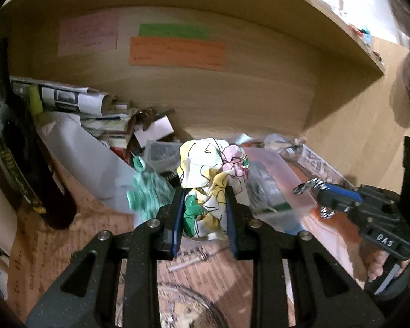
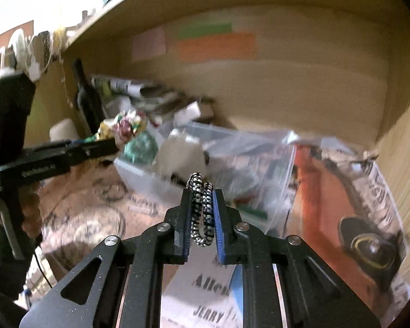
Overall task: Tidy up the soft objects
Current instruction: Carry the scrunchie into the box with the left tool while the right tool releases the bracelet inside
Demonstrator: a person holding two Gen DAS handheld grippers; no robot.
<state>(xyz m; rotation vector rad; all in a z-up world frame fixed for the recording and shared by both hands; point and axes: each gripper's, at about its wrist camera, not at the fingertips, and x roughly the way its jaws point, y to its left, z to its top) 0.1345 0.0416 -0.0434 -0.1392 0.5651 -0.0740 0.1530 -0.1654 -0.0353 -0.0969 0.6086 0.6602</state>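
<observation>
My left gripper (image 1: 204, 196) is shut on a crumpled floral cloth (image 1: 213, 180), white with pink, yellow and green print, held above the cluttered shelf floor. The cloth also shows in the right wrist view (image 2: 125, 128), at the tip of the left gripper (image 2: 114, 143). My right gripper (image 2: 202, 199) is shut on a black-and-white striped elastic loop (image 2: 202, 213). In the left wrist view the right gripper (image 1: 318, 199) sits to the right with the striped loop (image 1: 311, 184) sticking out of its jaws. A teal cloth (image 1: 147, 194) lies just left of the floral cloth.
I am inside a wooden shelf compartment with coloured paper notes (image 1: 177, 52) on the back wall. A dark bottle (image 1: 16, 147) stands at the left. Rolled papers (image 1: 68, 98), small boxes, clear plastic bags (image 2: 246, 158) and magazines (image 2: 355, 218) cover the floor.
</observation>
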